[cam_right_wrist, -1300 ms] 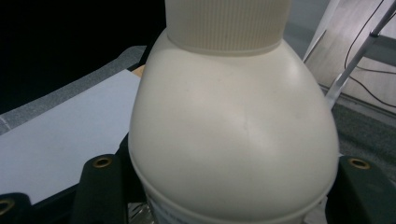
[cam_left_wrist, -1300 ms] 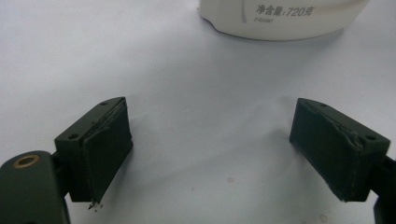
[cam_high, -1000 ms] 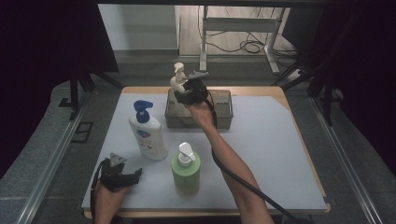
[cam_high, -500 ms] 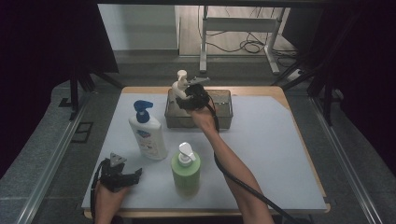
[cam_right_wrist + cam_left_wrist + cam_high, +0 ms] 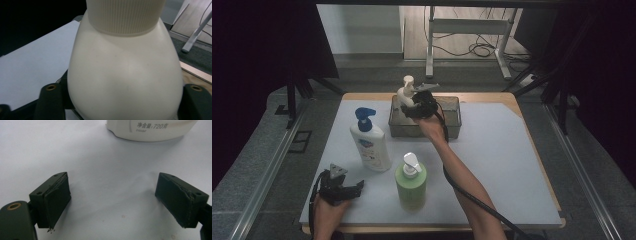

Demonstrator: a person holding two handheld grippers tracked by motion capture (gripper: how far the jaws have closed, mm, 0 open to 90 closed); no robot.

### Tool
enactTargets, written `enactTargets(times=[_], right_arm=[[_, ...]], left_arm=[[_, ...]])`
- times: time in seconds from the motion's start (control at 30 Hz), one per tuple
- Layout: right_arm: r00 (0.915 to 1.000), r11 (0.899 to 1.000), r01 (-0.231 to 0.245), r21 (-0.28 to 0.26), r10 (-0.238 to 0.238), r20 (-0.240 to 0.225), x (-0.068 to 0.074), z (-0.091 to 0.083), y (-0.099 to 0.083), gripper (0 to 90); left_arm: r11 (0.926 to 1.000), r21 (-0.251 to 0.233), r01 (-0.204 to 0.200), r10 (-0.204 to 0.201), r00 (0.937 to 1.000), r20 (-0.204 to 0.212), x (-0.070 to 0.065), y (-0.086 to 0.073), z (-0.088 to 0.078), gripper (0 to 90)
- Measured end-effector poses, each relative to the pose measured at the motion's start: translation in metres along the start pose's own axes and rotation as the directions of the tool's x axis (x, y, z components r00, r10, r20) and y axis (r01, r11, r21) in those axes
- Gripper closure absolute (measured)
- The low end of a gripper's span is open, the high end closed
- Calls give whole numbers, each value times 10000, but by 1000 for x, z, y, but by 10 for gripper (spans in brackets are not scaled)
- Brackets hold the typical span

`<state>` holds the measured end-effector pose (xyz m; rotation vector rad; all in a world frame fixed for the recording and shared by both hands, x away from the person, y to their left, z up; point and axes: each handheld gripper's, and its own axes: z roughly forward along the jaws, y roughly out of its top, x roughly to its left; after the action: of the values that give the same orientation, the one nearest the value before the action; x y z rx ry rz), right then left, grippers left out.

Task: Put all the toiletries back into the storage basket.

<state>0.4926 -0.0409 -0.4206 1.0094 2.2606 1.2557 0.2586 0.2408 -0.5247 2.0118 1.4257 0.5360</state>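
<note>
Cream bottle (image 5: 405, 95) lower, gripper (image 5: 411, 106) looser.

White bottle, blue pump (image 5: 371, 145) – beside green bottle (image 5: 411, 181); table (image 5: 502, 165).

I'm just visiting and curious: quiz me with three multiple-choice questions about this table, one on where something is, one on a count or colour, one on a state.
1. Where is the cream bottle?
A. in the bin
B. by the left gripper
C. on the floor

2. What colour is the pump on the white bottle?
A. red
B. blue
C. green

3. How does the left gripper stand?
A. shut on the green bottle
B. holding a cloth
C. open, empty

Answers: 1 A, the high view shows it at the bin's left end, with the right gripper around it. 2 B, its top is blue. 3 C, the left gripper view shows bare table between its fingers.
</note>
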Motion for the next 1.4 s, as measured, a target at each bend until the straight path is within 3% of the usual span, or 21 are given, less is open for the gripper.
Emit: enactTargets(times=[0.13, 0.27, 0.6, 0.9, 1.13, 1.27, 1.4], right_arm=[[9998, 9998, 151, 153, -153, 159, -1, 0, 0, 218], [9996, 9996, 240, 154, -243, 164, -3, -4, -2, 197], [9990, 9991, 353, 253, -346, -298, -7, -24, -8, 167], [9974, 9955, 418, 849, -366, -624, -12, -40, -20, 193], [9981, 9945, 53, 1049, 11, -613, -26, -50, -29, 411], [9978, 9916, -258, 1264, 332, -567, -34, -48, -32, 552], [9988, 9891, -277, 1445, 332, -361, -37, -42, -34, 695]], left_arm=[[10000, -1, -3, 3, 10000, -2, 0, 0, 0, 122], [10000, -1, -1, 1, 10000, 3, 0, 0, 0, 122], [10000, -15, 3, -3, 10000, 0, 0, 0, 0, 122], [10000, -1, 0, 0, 10000, 7, 0, 0, 0, 122], [10000, -13, 4, -4, 10000, 9, 0, 0, 0, 122], [10000, -14, 5, -5, 10000, 9, 0, 0, 0, 122], [10000, -5, 4, -4, 10000, 7, 0, 0, 0, 122]])
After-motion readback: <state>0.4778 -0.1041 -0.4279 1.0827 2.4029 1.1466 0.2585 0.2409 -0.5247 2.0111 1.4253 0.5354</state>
